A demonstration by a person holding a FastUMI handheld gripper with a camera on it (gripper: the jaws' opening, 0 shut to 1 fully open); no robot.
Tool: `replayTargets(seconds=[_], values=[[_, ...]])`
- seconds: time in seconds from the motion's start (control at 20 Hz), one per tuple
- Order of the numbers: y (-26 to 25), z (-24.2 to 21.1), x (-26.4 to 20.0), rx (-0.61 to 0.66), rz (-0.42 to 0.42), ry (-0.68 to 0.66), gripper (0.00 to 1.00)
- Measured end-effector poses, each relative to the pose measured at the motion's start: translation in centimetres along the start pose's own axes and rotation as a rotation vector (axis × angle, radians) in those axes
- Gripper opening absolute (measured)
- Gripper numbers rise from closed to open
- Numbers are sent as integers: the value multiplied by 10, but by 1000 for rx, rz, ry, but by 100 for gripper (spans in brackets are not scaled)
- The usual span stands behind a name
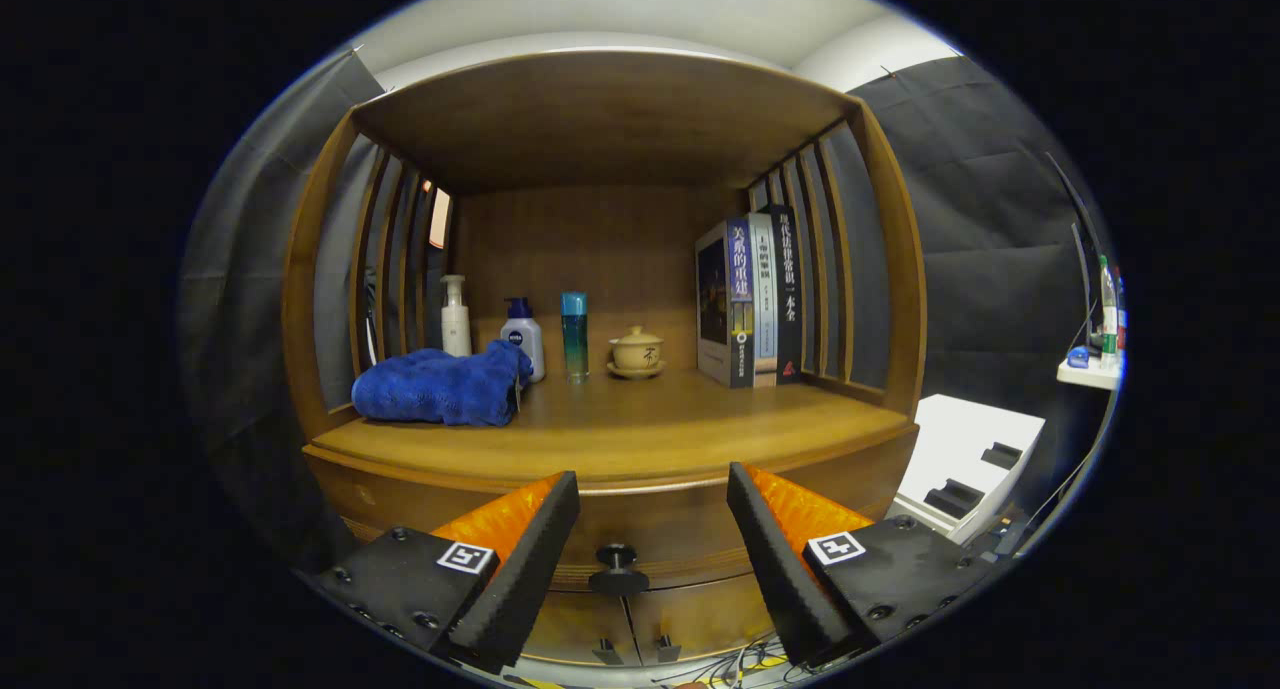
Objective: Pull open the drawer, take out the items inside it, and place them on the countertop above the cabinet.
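A wooden cabinet stands ahead of me with its drawer closed under the countertop. The drawer's dark round knob lies between my two fingers, a little beyond them and apart from both. My gripper is open, its fingers spread wide with nothing between them. On the countertop's left lies a crumpled blue cloth. The drawer's inside is hidden.
Along the countertop's back stand a white pump bottle, a white bottle with a blue cap, a blue-green bottle and a lidded tea cup. Upright books fill the right. Two small cabinet doors sit under the drawer. A white box stands to the right.
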State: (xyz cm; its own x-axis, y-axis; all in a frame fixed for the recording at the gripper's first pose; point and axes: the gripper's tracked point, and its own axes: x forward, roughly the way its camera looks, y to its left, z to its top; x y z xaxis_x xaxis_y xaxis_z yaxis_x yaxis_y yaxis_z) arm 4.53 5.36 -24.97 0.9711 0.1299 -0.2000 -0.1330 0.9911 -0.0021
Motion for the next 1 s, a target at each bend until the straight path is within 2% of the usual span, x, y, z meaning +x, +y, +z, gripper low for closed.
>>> replayTargets(seconds=[0.25, 0.8, 1.0], values=[[4, -42, 10, 21, 25, 67, 98], [11, -91, 21, 45, 74, 152, 75], [17, -95, 22, 71, 92, 159, 55]])
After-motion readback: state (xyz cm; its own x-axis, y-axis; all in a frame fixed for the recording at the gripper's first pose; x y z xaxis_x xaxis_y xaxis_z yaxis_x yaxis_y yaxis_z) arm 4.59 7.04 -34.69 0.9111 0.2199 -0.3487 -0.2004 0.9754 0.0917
